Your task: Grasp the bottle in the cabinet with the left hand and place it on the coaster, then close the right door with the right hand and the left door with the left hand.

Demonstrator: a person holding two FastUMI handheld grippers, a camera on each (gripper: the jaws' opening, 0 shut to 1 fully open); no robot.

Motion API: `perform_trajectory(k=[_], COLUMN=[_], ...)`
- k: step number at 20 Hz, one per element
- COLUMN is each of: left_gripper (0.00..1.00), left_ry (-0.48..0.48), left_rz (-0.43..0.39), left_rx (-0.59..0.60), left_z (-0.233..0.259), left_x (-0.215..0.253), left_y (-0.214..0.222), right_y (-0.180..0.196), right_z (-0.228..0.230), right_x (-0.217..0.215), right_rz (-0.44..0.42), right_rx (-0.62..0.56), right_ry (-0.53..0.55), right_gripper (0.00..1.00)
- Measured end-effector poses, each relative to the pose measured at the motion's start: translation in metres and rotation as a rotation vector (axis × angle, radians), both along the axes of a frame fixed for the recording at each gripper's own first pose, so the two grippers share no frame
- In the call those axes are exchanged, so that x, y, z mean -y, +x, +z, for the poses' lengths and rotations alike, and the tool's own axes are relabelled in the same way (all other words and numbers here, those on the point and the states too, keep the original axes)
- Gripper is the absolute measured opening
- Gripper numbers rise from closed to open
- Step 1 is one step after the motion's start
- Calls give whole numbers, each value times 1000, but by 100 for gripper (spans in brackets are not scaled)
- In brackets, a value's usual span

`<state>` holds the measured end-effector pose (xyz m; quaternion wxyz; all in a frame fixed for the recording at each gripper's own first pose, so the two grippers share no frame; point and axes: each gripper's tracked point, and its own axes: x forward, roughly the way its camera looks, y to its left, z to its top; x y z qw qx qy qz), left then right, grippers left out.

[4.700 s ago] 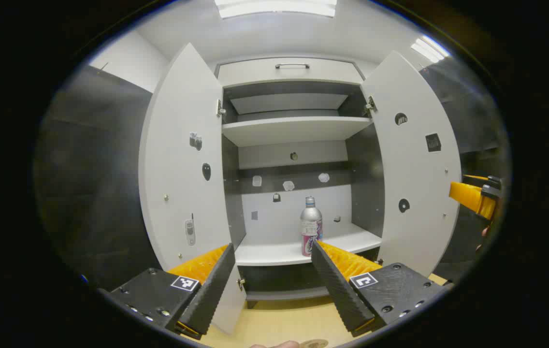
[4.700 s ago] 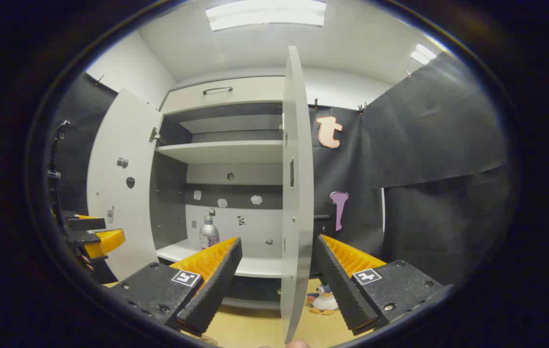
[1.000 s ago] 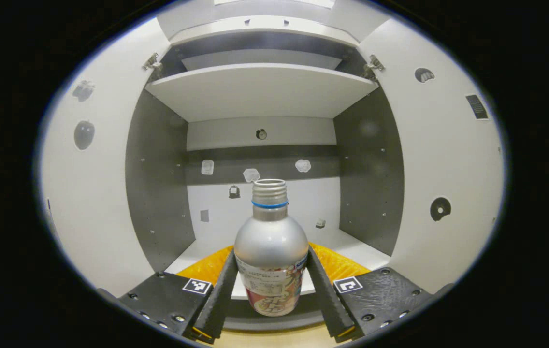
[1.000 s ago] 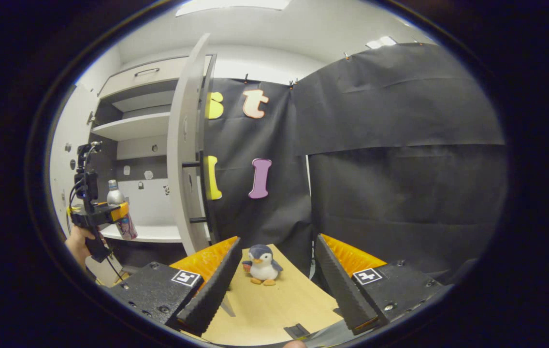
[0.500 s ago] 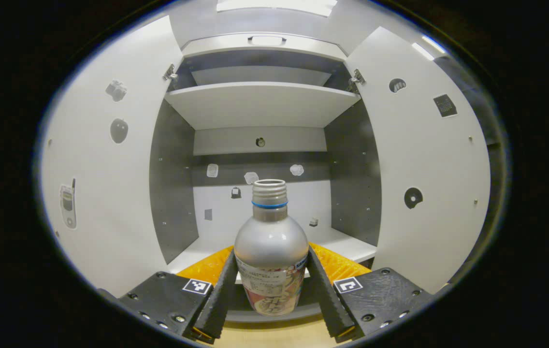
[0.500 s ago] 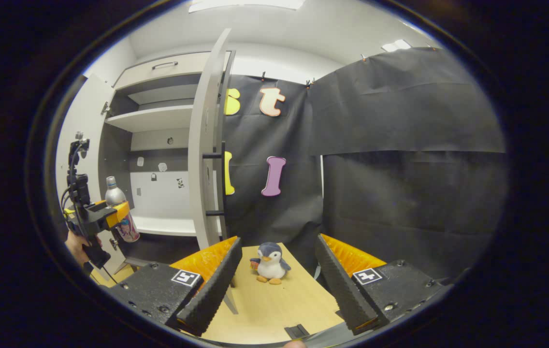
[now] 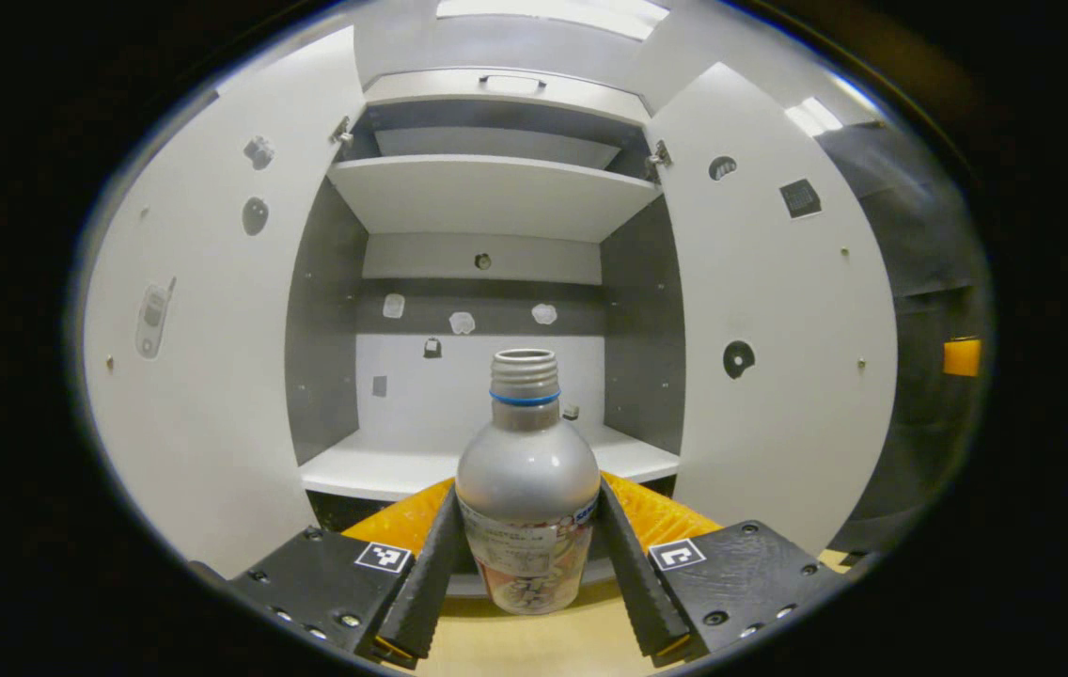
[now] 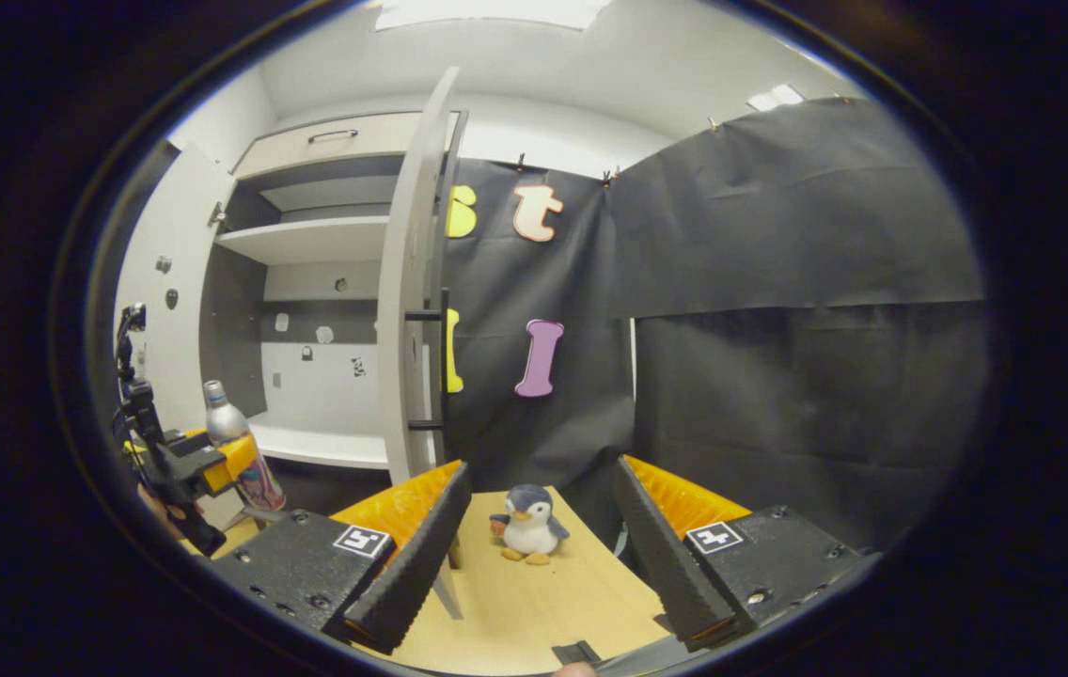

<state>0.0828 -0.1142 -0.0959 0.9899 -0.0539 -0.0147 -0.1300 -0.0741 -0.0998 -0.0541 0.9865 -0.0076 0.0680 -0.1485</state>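
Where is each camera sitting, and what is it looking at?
Left gripper view: rides on the left claw, facing the open cabinet; its two fingers clamp the bottle.
Right gripper view: rides on the right claw, facing the wooden table with a toy penguin; its fingers are spread apart.
Shared: both show the bottle, the cabinet and its right door; the right gripper view also catches the left claw.

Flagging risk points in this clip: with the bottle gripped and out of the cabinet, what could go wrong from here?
1. The silver bottle has no cap on its open neck; tilting on the way to the coaster could spill any contents.
2. The left gripper pinches its smooth, rounded body, so it might slip.
3. Both the left door and right door stand wide open beside the carry path, so a sideways swing could knock one.
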Motion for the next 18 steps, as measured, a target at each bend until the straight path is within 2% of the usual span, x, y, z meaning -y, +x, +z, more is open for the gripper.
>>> perform_trajectory(k=[3, 4, 5, 7, 8, 10, 11, 12, 13, 14, 15, 16, 18], left_gripper=[77, 81, 81, 81, 77, 77, 81, 77, 81, 77, 81, 77, 77], left_ry=[18, 25, 33, 58, 72, 95, 104, 97, 90, 99, 112, 118, 125], left_rz=[-4, -6, -8, -6, -4, -3, 1, -7, -12, -19, -23, -31, -46], left_rx=[-47, -58, -68, -69, -79, -126, -164, -192, -206, -218, -230, -242, -262], left_z=[-26, -33, -43, -56, -65, -88, -101, -112, -119, -127, -136, -143, -158], left_x=[3, 3, 6, 6, 7, 10, 11, 14, 17, 19, 21, 23, 26], left_y=[-14, -20, -23, -31, -33, -39, -41, -45, -46, -47, -51, -54, -60], right_y=[4, 5, 4, 5, 6, 7, 7, 7, 7, 8, 9, 9, 10], right_z=[-4, -7, -12, -15, -15, -14, -17, -22, -24, -23, -24, -24, -24], right_x=[-1, 1, 1, -1, -3, -3, -2, -1, -2, -2, -3, -4, -5], right_rz=[9, 5, 7, 14, 18, 19, 16, 11, 12, 12, 15, 17, 20], right_rx=[-6, -21, -33, -41, -40, -36, -41, -60, -69, -71, -74, -77, -76], right_ry=[-3, -8, -8, 0, 2, 5, 4, -3, -7, -7, -6, -3, 4], right_gripper=[99, 99, 97, 99, 98, 100, 100, 100, 100, 100, 97, 100, 98])
